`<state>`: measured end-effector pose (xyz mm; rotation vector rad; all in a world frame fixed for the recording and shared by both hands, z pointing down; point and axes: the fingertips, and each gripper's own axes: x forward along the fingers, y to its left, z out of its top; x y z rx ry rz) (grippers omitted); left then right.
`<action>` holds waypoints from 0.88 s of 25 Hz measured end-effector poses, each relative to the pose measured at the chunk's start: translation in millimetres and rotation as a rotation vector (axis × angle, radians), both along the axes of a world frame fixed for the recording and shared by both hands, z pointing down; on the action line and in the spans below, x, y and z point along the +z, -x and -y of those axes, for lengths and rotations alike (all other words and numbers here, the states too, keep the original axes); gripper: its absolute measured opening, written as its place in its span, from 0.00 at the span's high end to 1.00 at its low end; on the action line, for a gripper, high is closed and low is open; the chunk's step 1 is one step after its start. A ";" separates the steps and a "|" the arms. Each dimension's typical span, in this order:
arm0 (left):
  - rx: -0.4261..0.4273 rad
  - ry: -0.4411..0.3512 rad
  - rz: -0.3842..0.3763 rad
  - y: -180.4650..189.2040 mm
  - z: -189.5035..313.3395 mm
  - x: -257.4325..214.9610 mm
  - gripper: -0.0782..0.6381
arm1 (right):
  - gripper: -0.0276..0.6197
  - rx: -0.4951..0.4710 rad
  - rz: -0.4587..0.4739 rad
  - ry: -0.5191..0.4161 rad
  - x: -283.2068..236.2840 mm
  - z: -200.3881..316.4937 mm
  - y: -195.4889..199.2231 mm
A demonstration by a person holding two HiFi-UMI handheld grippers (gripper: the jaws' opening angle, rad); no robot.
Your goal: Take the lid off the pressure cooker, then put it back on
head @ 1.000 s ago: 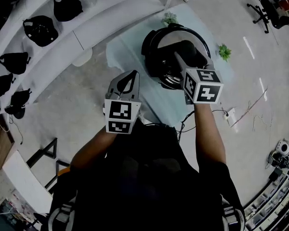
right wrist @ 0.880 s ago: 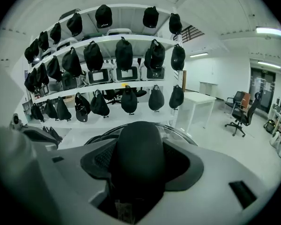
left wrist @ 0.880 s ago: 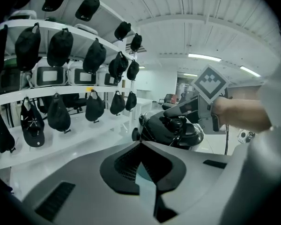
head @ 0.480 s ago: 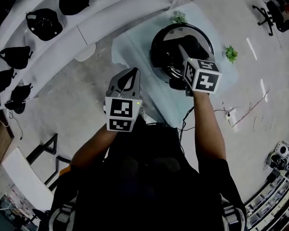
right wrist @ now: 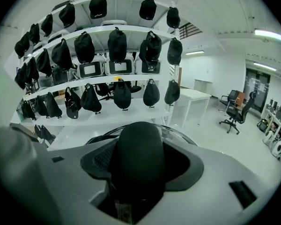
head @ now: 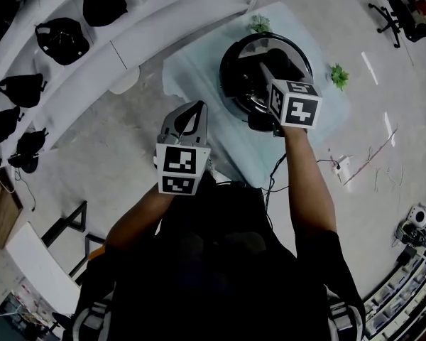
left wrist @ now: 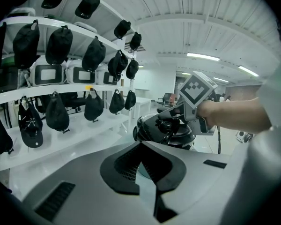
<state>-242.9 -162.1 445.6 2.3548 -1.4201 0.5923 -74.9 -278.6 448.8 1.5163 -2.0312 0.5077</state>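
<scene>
The black pressure cooker point(head: 238, 73) stands on a small pale table point(head: 192, 69). Its lid carries a thick black handle point(head: 282, 66). My right gripper point(head: 268, 68) reaches over the cooker from the near side and is shut on that handle point(right wrist: 138, 158), which fills the space between its jaws. The left gripper view shows the cooker point(left wrist: 150, 131) with the right gripper point(left wrist: 172, 120) on top of it. I cannot tell whether the lid is seated or slightly raised. My left gripper point(head: 192, 114) hangs short of the table, left of the cooker, shut with nothing in it point(left wrist: 141, 146).
White curved shelves point(head: 92, 62) with several black caps point(head: 60, 38) run along the left. Two small green plants point(head: 259, 25) point(head: 339, 75) sit by the cooker. A power strip point(head: 341, 170) and cables lie on the floor at the right; an office chair point(head: 383, 13) stands far right.
My right gripper, still holding the handle, has shifted slightly further in over the cooker. The left gripper has stayed where it was.
</scene>
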 end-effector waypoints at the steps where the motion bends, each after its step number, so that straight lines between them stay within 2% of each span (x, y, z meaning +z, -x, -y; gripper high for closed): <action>1: 0.001 0.000 -0.001 -0.4 -0.5 -0.2 0.88 | 0.51 -0.007 0.000 -0.002 0.2 0.5 0.3; 8: -0.004 -0.002 -0.005 -0.5 -1.7 -0.6 0.88 | 0.51 -0.031 0.000 0.004 1.5 -2.6 0.6; 13: 0.001 -0.002 -0.012 -3.7 -3.6 -1.5 0.88 | 0.51 0.036 0.032 0.018 6.2 -6.6 -5.7; 22: 0.001 -0.005 -0.014 -2.3 -7.5 -1.9 0.88 | 0.51 0.105 0.018 -0.003 6.6 0.4 -8.6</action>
